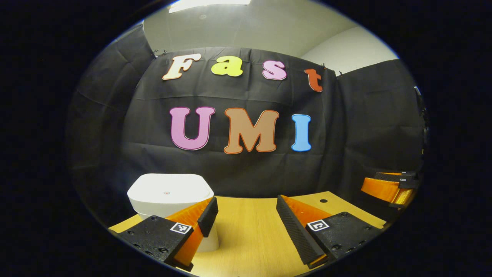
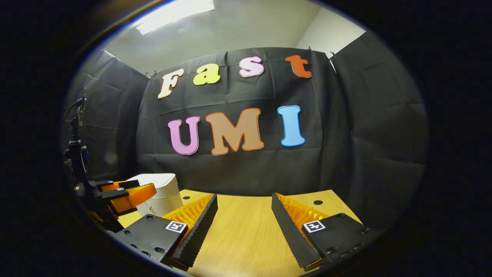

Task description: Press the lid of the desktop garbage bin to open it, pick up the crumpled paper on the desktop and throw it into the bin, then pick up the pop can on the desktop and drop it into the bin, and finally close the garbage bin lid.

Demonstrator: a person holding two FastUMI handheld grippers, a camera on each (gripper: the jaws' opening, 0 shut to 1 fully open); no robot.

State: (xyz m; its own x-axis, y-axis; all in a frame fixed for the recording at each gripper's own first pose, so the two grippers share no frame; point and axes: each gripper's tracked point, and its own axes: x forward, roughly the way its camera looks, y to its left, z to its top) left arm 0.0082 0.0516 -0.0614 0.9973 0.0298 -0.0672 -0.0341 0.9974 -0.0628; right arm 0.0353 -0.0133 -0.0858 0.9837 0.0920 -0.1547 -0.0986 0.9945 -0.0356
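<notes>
Left gripper [image 1: 243, 215] hangs w/ fingers spread wide, nothing btwn them, over the wooden desk [image 1: 250, 231]; right gripper [image 2: 244, 213] same, gaping and empty. White desktop garbage bin [image 1: 170, 194] sits just beyond the left gripper's left finger, lid down. Farther off, black cloth wall [image 1: 238, 165] backs the desk.

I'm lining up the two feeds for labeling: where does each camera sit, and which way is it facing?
Left gripper view: rides the left gripper, looks across the desk at the bin; own open fingers below.
Right gripper view: rides the right gripper, faces the booth wall; own open fingers below.
Shared: bin, desk, and each other's gripper.
</notes>
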